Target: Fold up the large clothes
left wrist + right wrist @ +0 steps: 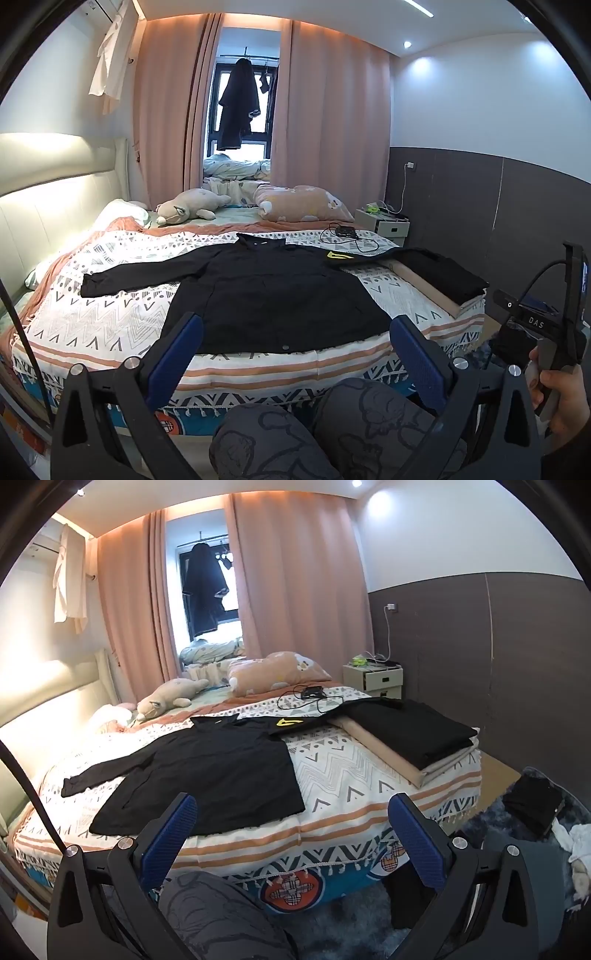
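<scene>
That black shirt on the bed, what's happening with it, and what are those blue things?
A person stands at the foot of the bed with a pair of tongs in each hand. The left tongs and right tongs are both wide open and hold nothing. The black shirt lies spread flat on the patterned blanket, sleeves out, not yet folded. A stack of folded clothes already sits by the bed's right edge.

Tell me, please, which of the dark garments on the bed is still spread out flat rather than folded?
The black shirt in the middle, sleeves stretched out; the other dark garment lies folded on the beige stack at the right edge.
</scene>
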The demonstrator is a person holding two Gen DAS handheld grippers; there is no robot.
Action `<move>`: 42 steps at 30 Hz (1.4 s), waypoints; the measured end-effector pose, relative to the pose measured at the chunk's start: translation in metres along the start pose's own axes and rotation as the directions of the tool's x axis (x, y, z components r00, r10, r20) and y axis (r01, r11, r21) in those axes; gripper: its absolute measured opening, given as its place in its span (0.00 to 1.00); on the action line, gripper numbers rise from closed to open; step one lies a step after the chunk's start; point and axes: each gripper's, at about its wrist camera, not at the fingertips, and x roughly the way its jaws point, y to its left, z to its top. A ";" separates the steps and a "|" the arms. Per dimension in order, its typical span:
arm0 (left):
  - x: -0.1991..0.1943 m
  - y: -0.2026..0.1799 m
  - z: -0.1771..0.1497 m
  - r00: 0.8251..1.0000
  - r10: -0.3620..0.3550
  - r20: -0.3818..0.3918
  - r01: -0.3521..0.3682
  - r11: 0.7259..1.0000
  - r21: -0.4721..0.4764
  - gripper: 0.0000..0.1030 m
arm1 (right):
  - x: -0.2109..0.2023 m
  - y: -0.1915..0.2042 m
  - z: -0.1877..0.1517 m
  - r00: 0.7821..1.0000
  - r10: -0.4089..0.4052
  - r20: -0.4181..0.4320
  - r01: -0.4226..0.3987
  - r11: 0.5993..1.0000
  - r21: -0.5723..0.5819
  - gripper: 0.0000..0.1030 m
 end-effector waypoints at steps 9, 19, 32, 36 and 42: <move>-0.003 0.003 -0.001 1.000 -0.015 -0.009 0.015 1.000 0.002 1.00 | -0.001 0.008 -0.007 1.000 -0.013 0.001 0.013 1.000 0.011 1.00; -0.004 0.001 -0.004 1.000 -0.020 -0.005 0.020 1.000 -0.008 1.00 | -0.005 0.011 -0.010 1.000 -0.018 0.003 0.018 0.999 -0.027 1.00; 0.001 -0.003 -0.010 1.000 -0.017 -0.003 0.017 1.000 0.003 1.00 | -0.012 0.009 -0.012 0.999 0.005 0.037 -0.002 0.997 -0.073 1.00; 0.000 -0.007 -0.011 1.000 -0.006 -0.005 0.007 1.000 0.015 1.00 | -0.015 0.003 -0.013 0.998 -0.030 0.050 0.033 0.998 -0.059 1.00; -0.002 -0.009 -0.014 1.000 0.015 -0.005 -0.014 1.000 0.026 1.00 | -0.020 0.004 -0.020 0.998 -0.013 0.063 0.016 0.999 -0.050 1.00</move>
